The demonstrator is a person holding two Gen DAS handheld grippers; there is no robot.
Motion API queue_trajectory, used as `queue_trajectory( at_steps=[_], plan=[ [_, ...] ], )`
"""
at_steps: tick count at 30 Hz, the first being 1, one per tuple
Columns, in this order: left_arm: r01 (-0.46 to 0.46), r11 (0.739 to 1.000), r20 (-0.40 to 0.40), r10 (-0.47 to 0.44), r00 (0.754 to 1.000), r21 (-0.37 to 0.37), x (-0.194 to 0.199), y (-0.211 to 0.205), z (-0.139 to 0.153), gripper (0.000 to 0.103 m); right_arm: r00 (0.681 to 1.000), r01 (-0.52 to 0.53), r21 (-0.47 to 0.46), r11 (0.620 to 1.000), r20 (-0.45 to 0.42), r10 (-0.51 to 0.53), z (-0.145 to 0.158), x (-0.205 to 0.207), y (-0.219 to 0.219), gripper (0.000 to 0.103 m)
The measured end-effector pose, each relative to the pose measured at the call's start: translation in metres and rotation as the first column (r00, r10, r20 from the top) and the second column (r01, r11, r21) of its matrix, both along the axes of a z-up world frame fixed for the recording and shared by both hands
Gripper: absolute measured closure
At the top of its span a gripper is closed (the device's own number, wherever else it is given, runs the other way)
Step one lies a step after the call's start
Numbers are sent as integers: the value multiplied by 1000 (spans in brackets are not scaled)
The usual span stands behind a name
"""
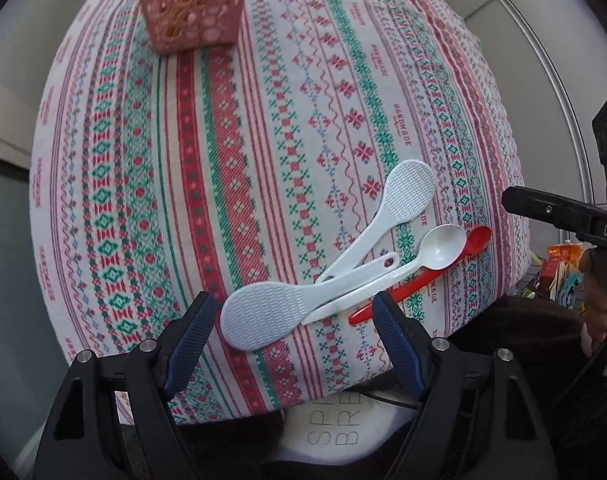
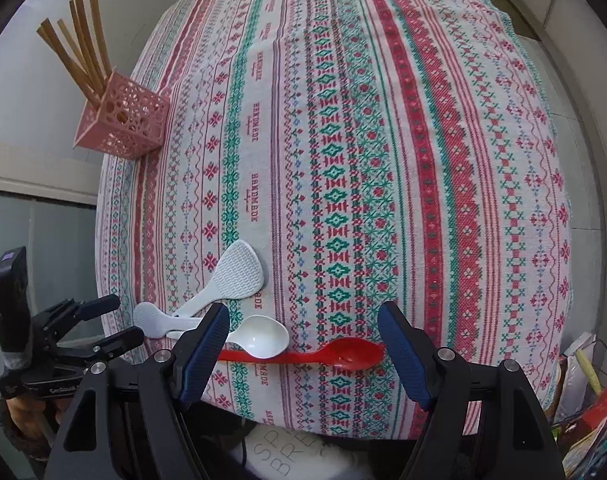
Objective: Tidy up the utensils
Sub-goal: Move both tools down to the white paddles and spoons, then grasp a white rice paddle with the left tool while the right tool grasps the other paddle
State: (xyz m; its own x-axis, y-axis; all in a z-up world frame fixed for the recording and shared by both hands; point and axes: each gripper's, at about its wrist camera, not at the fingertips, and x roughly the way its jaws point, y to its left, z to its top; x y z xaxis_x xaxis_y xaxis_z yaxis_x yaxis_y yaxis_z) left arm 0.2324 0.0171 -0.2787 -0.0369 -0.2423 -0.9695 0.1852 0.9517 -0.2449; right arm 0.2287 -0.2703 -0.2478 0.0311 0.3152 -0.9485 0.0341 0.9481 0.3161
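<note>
Patterned cloth (image 2: 383, 160) covering surface. Pink lattice holder (image 2: 123, 124) sitting at far corner, wooden sticks (image 2: 79, 48) standing inside. Two white rice paddles (image 1: 263, 312), white spoon (image 1: 439, 248), red spoon (image 2: 335, 354) lying overlapped near front edge. You are holding left hand-held gripper (image 1: 295, 320) and right hand-held gripper (image 2: 303, 328) spread wide above them, gripping nothing.

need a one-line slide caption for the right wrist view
Open right gripper above a red plastic spoon and white plastic spoon on the patterned woven tablecloth; pink perforated holder beyond.
</note>
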Motion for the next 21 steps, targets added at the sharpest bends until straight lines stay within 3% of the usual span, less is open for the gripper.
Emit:
queue_trajectory(
  at_steps=[6,12,15,17,21],
  plan=[
    [-99,995,-64,99,993,5,-7,21,-13,35,999,-38,6,999,-20,38,-9,0,12,25],
    [-154,988,-138,152,979,-5,-13,32,-33,57,999,-26,5,1000,-36,26,-19,4,11,25],
    [-182,983,-126,178,976,-25,-13,37,-32,67,999,-20,0,1000,-51,20,-28,8,12,25],
    [-187,982,-125,183,975,-22,-13,40,-32,81,998,-19,-2,1000,-59,19,-31,9,12,25],
    [-187,981,-121,180,976,-45,-12,45,-28,87,997,-17,5,1000,-70,17,-37,11,13,25]
  ],
)
